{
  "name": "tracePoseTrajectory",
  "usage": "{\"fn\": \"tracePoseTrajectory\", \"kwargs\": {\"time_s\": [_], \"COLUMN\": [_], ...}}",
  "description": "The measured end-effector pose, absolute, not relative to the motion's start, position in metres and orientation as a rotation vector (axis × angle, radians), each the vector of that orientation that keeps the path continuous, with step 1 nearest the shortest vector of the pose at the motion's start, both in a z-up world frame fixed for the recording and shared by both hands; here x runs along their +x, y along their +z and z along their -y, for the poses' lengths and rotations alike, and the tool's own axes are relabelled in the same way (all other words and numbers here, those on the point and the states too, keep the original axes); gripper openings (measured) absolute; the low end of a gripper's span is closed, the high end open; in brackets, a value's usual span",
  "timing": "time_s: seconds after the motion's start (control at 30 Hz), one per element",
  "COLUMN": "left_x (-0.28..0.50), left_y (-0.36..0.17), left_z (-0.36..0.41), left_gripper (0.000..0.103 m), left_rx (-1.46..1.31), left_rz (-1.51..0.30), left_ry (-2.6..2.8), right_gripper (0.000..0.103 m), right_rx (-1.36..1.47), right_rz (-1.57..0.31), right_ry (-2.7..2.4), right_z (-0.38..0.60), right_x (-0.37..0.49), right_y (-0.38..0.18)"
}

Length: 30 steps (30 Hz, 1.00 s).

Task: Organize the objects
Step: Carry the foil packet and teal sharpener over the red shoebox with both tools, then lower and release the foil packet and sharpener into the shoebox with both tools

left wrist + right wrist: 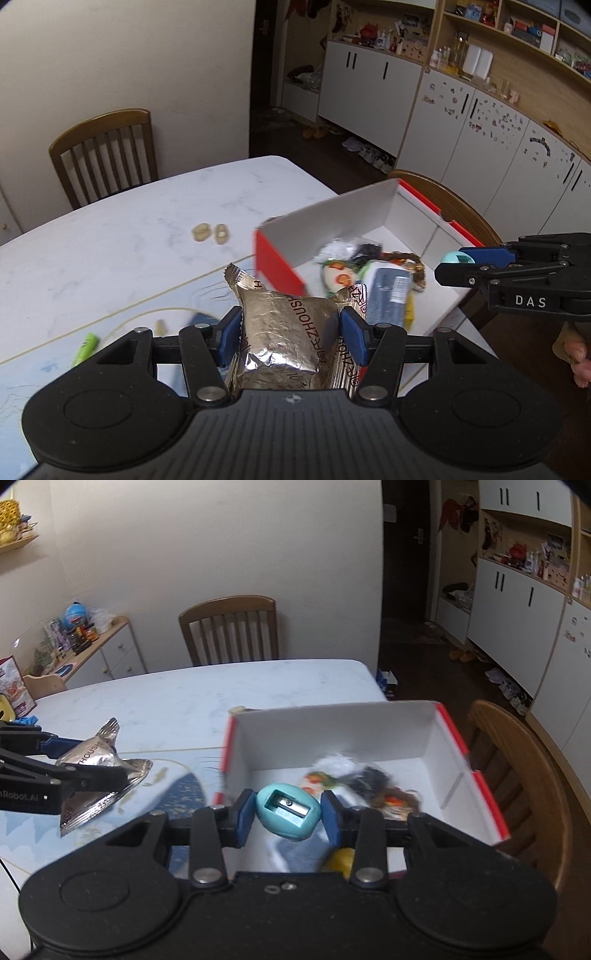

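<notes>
the white marble table (110, 229) carries an open cardboard box (332, 734), red outside and white inside, near its right end beside a wooden chair (517, 760). inside lies a jumble: a blue-grey packet (388, 295), a black item, something white and crinkly, orange-patterned bits (too blurred to name). the left gripper (290, 328) is clamped on a gold foil snack packet (284, 332) just short of the box; the right gripper (288, 812) pinches a teal pencil sharpener (288, 810) over the box's near edge.
</notes>
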<state>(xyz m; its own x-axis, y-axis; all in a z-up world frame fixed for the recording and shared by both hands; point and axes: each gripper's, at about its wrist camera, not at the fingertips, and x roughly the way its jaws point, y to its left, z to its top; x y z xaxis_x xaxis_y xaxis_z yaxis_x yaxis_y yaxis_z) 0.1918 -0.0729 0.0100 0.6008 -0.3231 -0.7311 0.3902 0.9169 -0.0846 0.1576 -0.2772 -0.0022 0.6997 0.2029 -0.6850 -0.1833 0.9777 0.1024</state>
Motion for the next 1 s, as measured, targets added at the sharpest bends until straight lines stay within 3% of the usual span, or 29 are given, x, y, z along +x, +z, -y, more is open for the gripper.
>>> {"fn": "tracePoseTrajectory", "kwargs": {"time_s": [0.47,1.0], "left_x": [0.224,0.311], "left_y": [-0.01,-0.032], "left_z": [0.165,0.228], "left_gripper": [0.057,0.056], "left_rx": [0.126,0.187], "left_rz": [-0.862,-0.883], "left_ry": [-0.433,-0.424], "right_gripper": [0.037,0.037], "right_rx": [0.028,-0.037], "right_rz": [-0.789,-0.866], "right_ry": [0.209,0.238], "right_z": [0.354,0.364], "right_x": [0.173,0.213], "right_y": [-0.021,-0.06]}}
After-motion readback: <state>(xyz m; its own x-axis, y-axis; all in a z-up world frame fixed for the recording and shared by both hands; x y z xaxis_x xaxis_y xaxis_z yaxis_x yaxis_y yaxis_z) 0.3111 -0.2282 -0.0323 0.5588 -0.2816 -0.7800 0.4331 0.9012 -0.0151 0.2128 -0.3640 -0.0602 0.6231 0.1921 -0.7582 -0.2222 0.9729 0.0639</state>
